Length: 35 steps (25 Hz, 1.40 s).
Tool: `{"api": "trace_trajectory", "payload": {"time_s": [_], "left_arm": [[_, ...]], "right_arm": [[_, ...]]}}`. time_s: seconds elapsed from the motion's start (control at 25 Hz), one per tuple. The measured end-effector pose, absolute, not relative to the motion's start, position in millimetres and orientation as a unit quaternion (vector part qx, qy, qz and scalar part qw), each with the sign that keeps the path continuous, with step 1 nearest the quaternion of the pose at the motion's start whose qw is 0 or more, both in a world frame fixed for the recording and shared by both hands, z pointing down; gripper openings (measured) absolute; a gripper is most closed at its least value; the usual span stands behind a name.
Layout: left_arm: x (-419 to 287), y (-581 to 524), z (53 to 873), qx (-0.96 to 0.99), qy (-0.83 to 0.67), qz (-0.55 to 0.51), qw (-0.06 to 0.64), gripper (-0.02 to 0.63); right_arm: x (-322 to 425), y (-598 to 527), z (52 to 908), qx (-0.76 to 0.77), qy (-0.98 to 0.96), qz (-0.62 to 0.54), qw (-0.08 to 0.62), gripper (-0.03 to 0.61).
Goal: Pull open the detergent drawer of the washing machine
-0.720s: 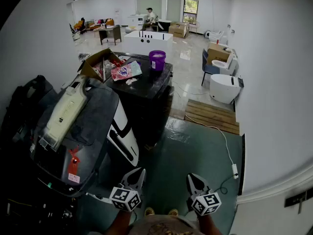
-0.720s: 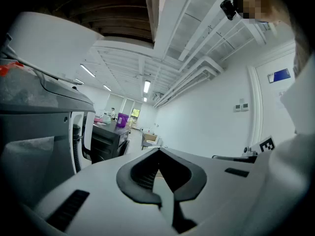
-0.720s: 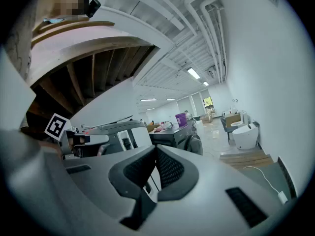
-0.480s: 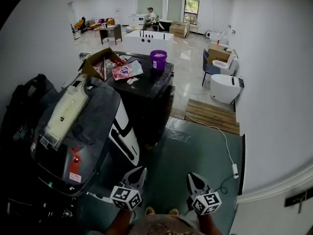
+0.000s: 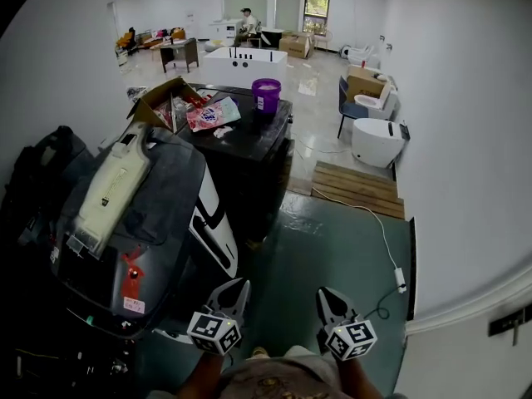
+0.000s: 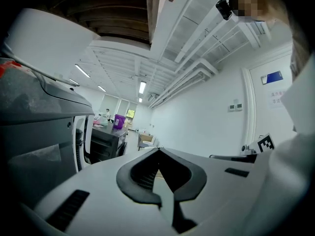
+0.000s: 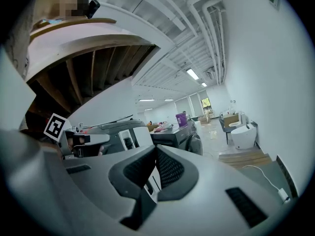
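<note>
Not much moved: the whole view slid up a hair, and both grippers are parked in the same spot at the 6 o'clock edge of the head view. The left hand-held gripper [image 5: 236,288] has its jaws together with nothing between them. Same for the right hand-held gripper [image 5: 327,296]: pressed together and empty. Both point roughly level, out over the green floor [image 5: 332,256].

The dark grey washing machine with the white front panel [image 5: 166,198] sits around 10 o'clock from the grippers, well apart from both. A long cream plastic piece [image 5: 112,189] lies on its top. Behind it, at about 12 o'clock, there's a black boxy unit [image 5: 249,152] with a purple plastic bucket [image 5: 267,96] on it.

The detergent drawer itself can't be picked out from here. So the task looks like it hasn't really started. The person probably needs to turn toward the machine, close in and part a pair of jaws before any pulling happens.
</note>
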<state>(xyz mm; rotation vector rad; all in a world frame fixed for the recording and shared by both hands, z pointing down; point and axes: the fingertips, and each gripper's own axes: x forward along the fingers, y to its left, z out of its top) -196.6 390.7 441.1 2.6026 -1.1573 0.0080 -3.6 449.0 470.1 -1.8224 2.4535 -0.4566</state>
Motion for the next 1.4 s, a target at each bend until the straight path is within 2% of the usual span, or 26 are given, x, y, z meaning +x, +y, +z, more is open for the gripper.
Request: {"api": "trace_trajectory", "payload": {"time_s": [0.6,1.4], "left_arm": [[-192.2,348.8,445.8,0.912,-0.378,-0.008,0.157,0.021],[-141.4,177.3,451.0,0.891,-0.421,-0.007,0.170,0.021]], "right_arm": [[-18.6,409.4,485.2,-0.598,0.785,-0.161,0.033,0.003],[29.2,213.3,487.6,-0.546,0.816,-0.185,0.034,0.003]]}}
